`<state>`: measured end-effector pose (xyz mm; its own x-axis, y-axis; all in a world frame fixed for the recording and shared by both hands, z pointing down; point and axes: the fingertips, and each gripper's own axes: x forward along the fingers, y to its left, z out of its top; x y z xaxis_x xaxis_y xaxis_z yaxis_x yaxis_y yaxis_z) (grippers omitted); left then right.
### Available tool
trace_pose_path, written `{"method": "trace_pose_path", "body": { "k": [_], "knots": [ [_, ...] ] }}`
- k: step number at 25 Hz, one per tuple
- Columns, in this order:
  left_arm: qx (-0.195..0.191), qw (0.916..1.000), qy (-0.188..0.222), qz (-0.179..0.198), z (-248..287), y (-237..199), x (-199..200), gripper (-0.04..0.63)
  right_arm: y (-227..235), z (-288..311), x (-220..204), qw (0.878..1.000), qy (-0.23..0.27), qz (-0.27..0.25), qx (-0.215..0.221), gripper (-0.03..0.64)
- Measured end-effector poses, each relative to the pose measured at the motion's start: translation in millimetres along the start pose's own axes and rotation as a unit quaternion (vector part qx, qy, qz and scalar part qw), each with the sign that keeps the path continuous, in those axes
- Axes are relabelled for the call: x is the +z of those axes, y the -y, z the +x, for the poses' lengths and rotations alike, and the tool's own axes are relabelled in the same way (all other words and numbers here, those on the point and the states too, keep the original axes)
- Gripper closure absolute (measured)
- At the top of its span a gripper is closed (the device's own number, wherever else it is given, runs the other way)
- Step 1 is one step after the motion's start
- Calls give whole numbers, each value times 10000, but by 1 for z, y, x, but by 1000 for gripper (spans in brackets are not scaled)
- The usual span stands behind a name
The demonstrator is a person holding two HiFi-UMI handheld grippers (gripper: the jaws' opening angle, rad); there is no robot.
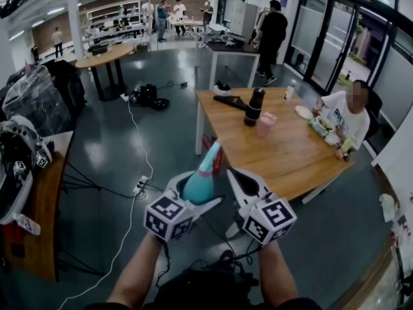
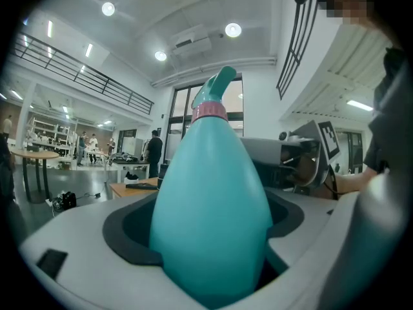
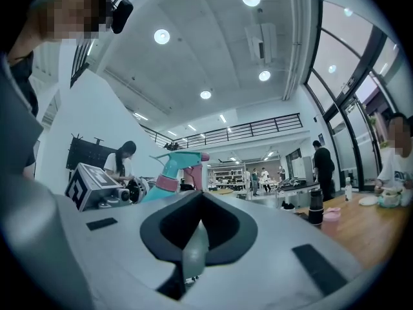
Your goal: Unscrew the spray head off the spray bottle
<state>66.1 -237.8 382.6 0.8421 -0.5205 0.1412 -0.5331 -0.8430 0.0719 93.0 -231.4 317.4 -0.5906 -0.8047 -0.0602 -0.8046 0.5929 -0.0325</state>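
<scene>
Gripping the spray bottle (image 1: 201, 179) by its body is the left gripper (image 1: 195, 197); the right gripper (image 3: 193, 237) beside it is closed, empty.

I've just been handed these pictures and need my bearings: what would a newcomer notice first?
The teal spray bottle with its pink collar, clamped in the left gripper, low in the middle of the head view. Just right of it, the right gripper is shut and empty. Ahead stands a wooden table where a person sits.
</scene>
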Motion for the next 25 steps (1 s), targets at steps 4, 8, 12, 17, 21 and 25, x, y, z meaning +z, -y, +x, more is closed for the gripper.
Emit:
{"method": "trace_pose_path", "body": {
  "k": [4, 8, 12, 17, 21, 25],
  "knots": [
    [-2, 10000, 2, 33, -2, -1, 0, 149, -9, 0, 6, 9995, 137, 150, 253, 607],
    [-62, 9999, 60, 116, -1, 1, 2, 149, -17, -1, 14, 9972, 275, 447, 538, 606],
    [-111, 9997, 108, 181, -1, 0, 3, 149, -26, 1, 21, 9937, 369, 696, 802, 572],
    [-75, 9996, 99, 234, 2, -4, 0, 149, -38, 5, 21, 9905, 355, 800, 1056, 492],
    [-104, 9995, 90, 289, 3, -2, 0, 149, -44, 10, 22, 9885, 318, 938, 1143, 442],
    [-164, 9990, 86, 416, 3, 5, -1, 149, -47, 13, 17, 9870, 240, 1042, 1198, 443]
  ]
}}
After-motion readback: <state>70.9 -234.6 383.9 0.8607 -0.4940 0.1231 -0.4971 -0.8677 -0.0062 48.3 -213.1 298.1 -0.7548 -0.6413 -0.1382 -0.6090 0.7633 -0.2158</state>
